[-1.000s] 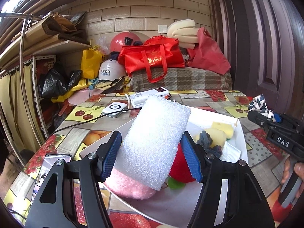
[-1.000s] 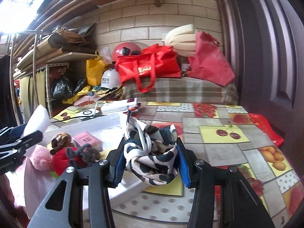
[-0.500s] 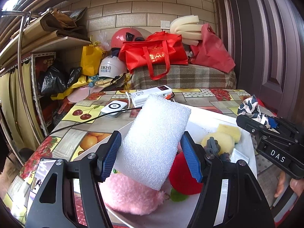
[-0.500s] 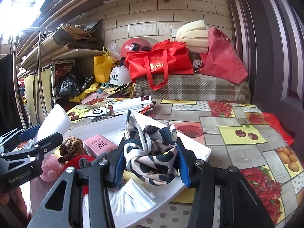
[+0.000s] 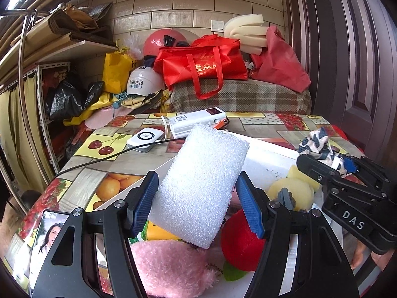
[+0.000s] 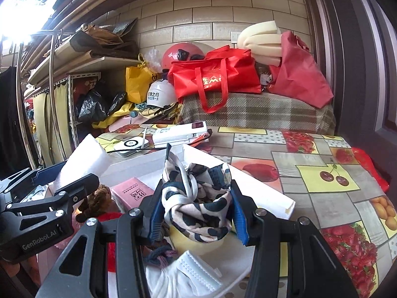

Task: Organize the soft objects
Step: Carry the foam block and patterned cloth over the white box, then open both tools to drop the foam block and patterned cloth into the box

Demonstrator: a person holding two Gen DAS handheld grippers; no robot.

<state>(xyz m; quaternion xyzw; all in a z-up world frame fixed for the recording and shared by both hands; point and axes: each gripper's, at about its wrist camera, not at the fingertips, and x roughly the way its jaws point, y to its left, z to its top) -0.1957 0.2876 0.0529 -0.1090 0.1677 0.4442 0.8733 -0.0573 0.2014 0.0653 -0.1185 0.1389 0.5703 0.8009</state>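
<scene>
While left gripper (image 5: 197, 207) jaws pinch light, squashy foam block (image 5: 203, 186) mid-sides, right gripper (image 6: 197, 213) jaws pinch limp scarf (image 6: 198, 198) bundle at twelve o'clock.

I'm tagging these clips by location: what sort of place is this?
Probably a cluttered storeroom or back room of a home: a brick wall, metal shelves stuffed with bags, helmets and foam, and a table with a fruit-print cover.

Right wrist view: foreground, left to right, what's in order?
left gripper holding white foam block → pink packet → right gripper clamping spotted scarf → bare fruit-print tablecloth
</scene>
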